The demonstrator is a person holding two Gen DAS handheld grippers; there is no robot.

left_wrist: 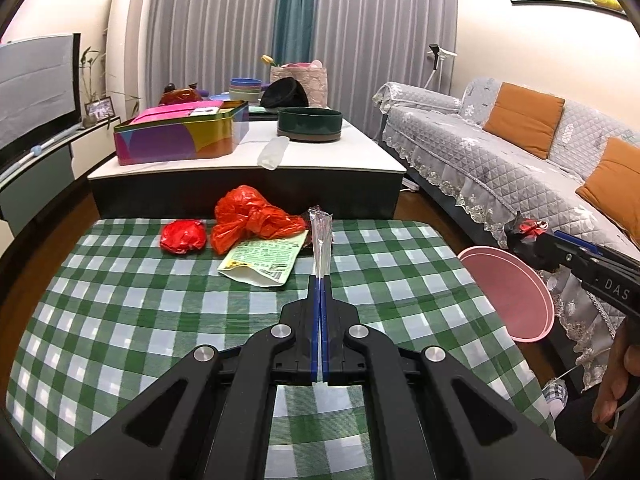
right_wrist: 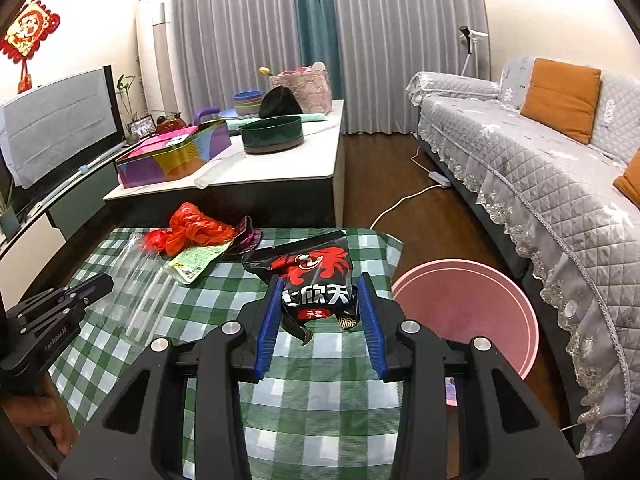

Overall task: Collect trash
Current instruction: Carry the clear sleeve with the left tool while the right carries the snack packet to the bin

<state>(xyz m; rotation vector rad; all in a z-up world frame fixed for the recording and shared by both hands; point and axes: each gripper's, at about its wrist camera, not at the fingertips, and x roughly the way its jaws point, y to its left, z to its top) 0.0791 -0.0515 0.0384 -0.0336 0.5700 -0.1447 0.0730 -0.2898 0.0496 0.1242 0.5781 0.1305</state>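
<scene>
Both grippers loaded. Left gripper clamped on clear crinkled plastic wrapper; right gripper clamped on black-and-red snack packet, above green-checked surface, w/ round pink bin at 3 o'clock. Left at 11 o'clock: orange plastic bag, red crumpled ball, white-and-green printed pouch. Est.: under half collected.

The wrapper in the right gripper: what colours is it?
Black with a red splash design and white characters; the wrapper shows best in the right wrist view.
</scene>
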